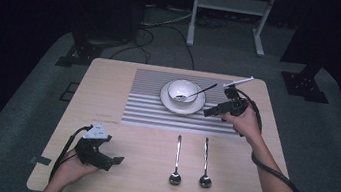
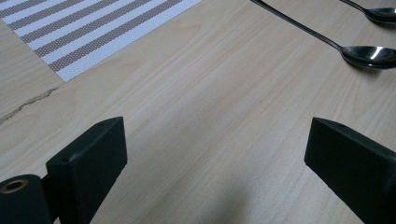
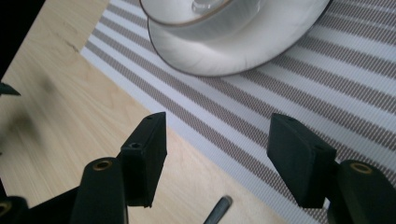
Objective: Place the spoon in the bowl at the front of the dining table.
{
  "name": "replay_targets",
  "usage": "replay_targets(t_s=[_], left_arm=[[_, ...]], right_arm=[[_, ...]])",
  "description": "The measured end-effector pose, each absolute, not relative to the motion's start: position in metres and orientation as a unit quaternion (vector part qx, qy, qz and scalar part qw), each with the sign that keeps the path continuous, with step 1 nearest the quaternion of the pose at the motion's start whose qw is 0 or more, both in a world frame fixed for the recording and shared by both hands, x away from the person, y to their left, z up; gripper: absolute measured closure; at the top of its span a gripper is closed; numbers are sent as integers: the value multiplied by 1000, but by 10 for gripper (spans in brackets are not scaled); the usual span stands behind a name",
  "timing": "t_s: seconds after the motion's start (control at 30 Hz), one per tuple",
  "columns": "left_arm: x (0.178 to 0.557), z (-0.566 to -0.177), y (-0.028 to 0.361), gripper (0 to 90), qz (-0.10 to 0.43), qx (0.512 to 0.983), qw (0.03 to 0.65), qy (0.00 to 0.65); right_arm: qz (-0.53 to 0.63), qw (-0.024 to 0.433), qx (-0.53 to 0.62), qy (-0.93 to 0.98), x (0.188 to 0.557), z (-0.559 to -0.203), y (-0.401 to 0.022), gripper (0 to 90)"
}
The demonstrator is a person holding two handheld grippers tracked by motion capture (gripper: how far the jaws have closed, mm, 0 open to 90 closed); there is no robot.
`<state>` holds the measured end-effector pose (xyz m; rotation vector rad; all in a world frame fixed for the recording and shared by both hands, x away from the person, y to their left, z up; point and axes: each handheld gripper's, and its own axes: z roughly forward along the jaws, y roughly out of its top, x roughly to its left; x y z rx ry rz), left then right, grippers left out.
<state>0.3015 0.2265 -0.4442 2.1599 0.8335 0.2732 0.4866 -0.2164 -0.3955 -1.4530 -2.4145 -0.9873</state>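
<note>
On a pale wooden table (image 1: pixel 147 173) seen from the high view, a striped placemat (image 1: pixel 147 103) lies toward the far edge, reaching from about the middle to the far right corner. A white saucer (image 1: pixel 167 103) sits on the mat, and a white bowl (image 1: pixel 179 88) stands on the saucer. A spoon (image 1: pixel 199 91) rests in the bowl, its handle leaning out over the rim toward the far right corner.

My right gripper (image 1: pixel 211 112) hovers at the right edge of the mat, just beside the saucer, held in my right hand (image 1: pixel 245 121). Its jaws stand well apart with nothing between them. In the right gripper view, the same gripper (image 3: pixel 217 154) looks down over the mat's edge, with the saucer (image 3: pixel 243 51) near the top — a slim metal rod tip (image 3: pixel 219 207) shows low between the jaws, and I cannot tell what it belongs to.

Near the table's front edge, two more spoons lie side by side, well apart from the mat: a left spoon (image 1: pixel 176 160) and a right spoon (image 1: pixel 205 164), both with bowls toward me.

My left gripper (image 1: pixel 111 161) rests at the front left corner in my left hand (image 1: pixel 67 170). Its jaws are wide and empty. In the left gripper view, this gripper (image 2: pixel 215 158) faces bare wood — the two spoons (image 2: pixel 369 53) lie beyond at the upper right, the mat's corner (image 2: pixel 93 28) at the upper left.
</note>
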Motion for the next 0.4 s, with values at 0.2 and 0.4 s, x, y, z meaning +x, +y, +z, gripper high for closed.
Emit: replay_targets(t_s=[0.2, 0.4], left_arm=[[301, -444, 226, 46, 109, 850, 396, 329], [301, -444, 227, 46, 110, 851, 395, 328]], right_arm=[[-324, 79, -474, -815, 471, -403, -217, 352], [-327, 83, -465, -818, 450, -412, -220, 346]])
